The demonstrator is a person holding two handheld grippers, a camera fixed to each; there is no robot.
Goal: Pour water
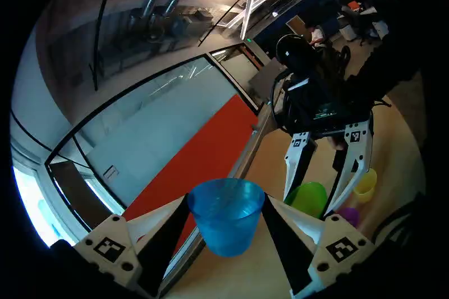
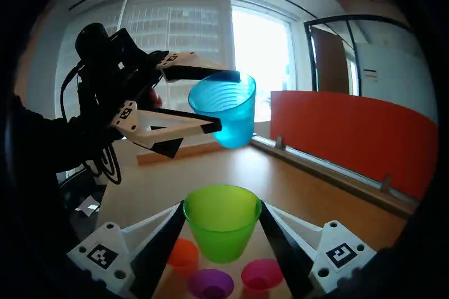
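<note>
Here the left gripper (image 1: 226,202) pinches a blue cup (image 1: 227,229) between its jaws; the right gripper (image 2: 221,208) pinches a green cup (image 2: 220,234) over the counter (image 2: 292,184). Beneath it sit an orange cup (image 2: 183,255), a purple cup (image 2: 210,283) and a pink cup (image 2: 262,275); the blue cup hangs higher.

I record a wooden table (image 2: 292,178). In the right gripper view, three small cups stand on it: orange cup (image 2: 183,255) at seven o'clock, purple cup (image 2: 211,283) at six, pink cup (image 2: 261,274) at five. In the left gripper view, a yellow cup (image 1: 366,184) stands at four o'clock.
</note>
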